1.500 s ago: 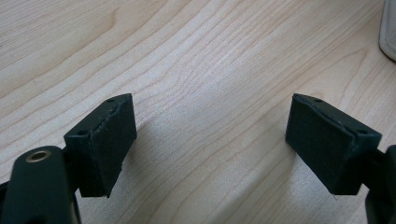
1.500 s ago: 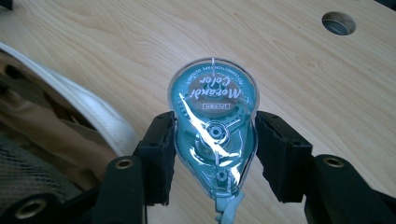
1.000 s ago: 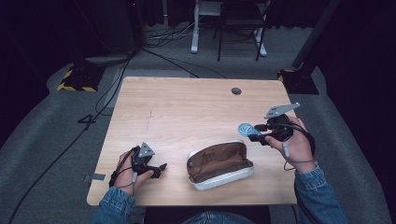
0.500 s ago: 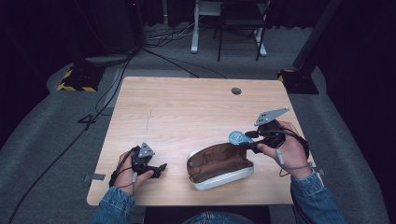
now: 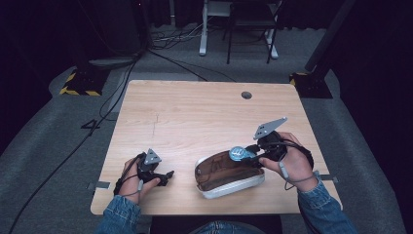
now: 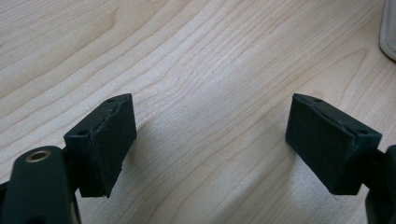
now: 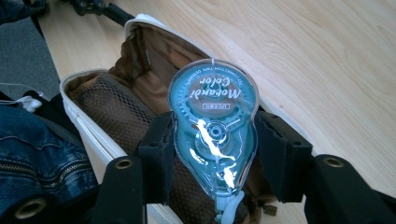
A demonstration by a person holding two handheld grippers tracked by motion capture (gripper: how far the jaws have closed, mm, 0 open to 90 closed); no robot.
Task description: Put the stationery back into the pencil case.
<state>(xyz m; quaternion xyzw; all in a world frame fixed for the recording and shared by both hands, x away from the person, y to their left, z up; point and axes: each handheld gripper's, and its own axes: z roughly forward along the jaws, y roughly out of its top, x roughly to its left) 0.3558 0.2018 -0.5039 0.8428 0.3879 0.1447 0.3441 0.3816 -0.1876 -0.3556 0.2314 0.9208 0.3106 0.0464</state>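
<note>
My right gripper [image 5: 243,152] [image 7: 212,149] is shut on a clear blue correction tape dispenser [image 7: 213,126] [image 5: 238,154], one pad on each flat side. The dispenser hangs over the right end of an open white pencil case [image 5: 229,174] [image 7: 93,126] with a brown mesh lining, which lies near the table's front edge. My left gripper [image 5: 168,176] [image 6: 210,144] rests low on the wood at the front left, jaws wide open with bare table between them. The case's white edge [image 6: 388,32] shows at the far right of the left gripper view.
The light wooden table [image 5: 195,117] has a round cable hole [image 5: 246,95] at its back right. Beyond the table are dark floor, cables and a chair frame [image 5: 248,29]. A denim sleeve [image 7: 42,154] lies beside the case.
My right hand has carried the tape dispenser leftward, from the bare table right of the case to over the case's open right end. The left hand has stayed put.
</note>
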